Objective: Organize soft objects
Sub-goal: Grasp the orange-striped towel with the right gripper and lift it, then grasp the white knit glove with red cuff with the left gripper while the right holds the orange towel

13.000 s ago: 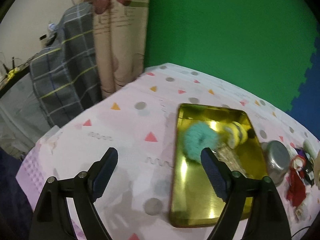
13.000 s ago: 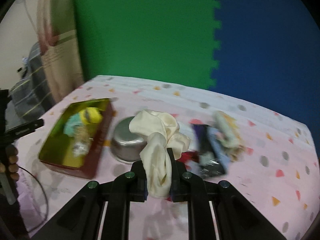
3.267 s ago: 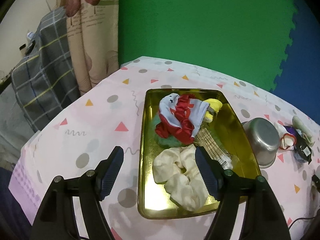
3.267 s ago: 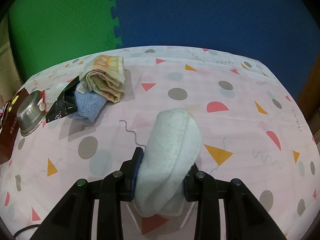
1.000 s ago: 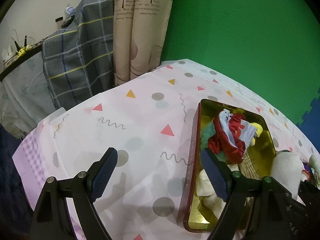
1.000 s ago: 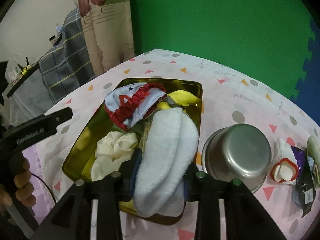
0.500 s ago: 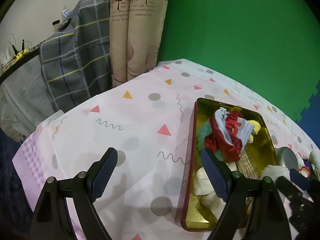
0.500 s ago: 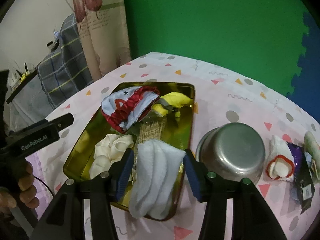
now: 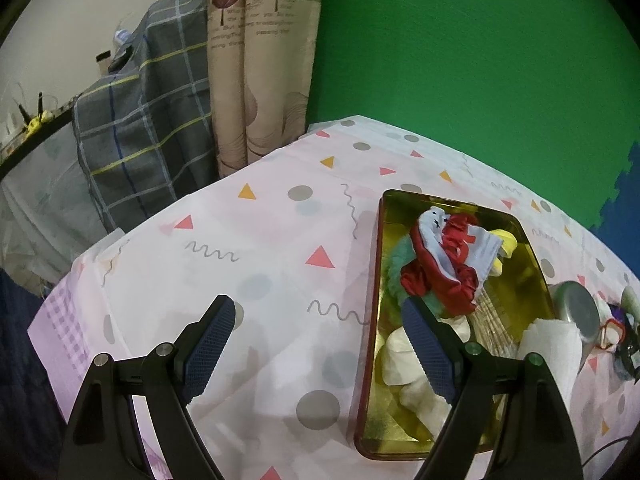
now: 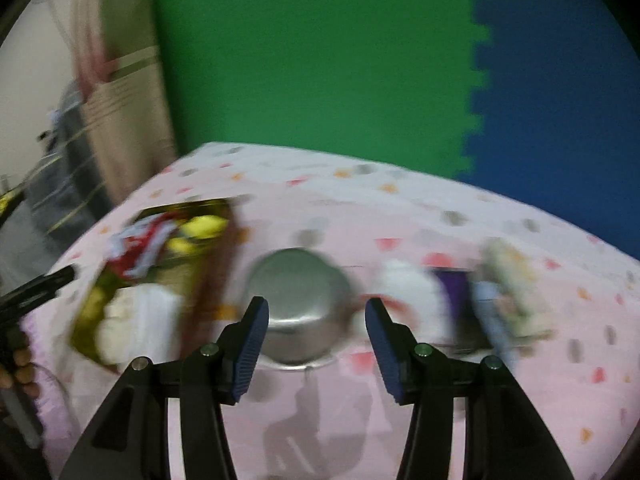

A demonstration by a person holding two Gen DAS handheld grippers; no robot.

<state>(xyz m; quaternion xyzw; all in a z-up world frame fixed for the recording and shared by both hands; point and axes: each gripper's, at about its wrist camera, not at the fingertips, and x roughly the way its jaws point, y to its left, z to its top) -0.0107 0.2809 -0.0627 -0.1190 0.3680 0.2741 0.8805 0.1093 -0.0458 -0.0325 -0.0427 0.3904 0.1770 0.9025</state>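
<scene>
A gold tray (image 9: 532, 248) on the patterned tablecloth holds a red and pale blue cloth (image 9: 444, 256), a teal fluffy piece (image 9: 394, 272), a cream scrunchie (image 9: 404, 364), a yellow item (image 9: 506, 240) and a white folded towel (image 9: 554, 344) at its right edge. My left gripper (image 9: 320, 344) is open and empty, hovering over the cloth left of the tray. In the blurred right wrist view my right gripper (image 10: 316, 340) is open and empty above a steel bowl (image 10: 298, 300), with the tray (image 10: 216, 264) at left and more folded cloths (image 10: 508, 292) at right.
The steel bowl (image 9: 576, 312) stands right of the tray, with a small white and red item (image 9: 610, 326) and a dark packet (image 10: 458, 296) beyond it. A curtain (image 9: 260, 60) and a plaid cloth (image 9: 148, 120) hang past the table's far left edge.
My right gripper has let go of the white towel into the tray, opened wide and swung right toward the bowl. My left gripper has barely moved.
</scene>
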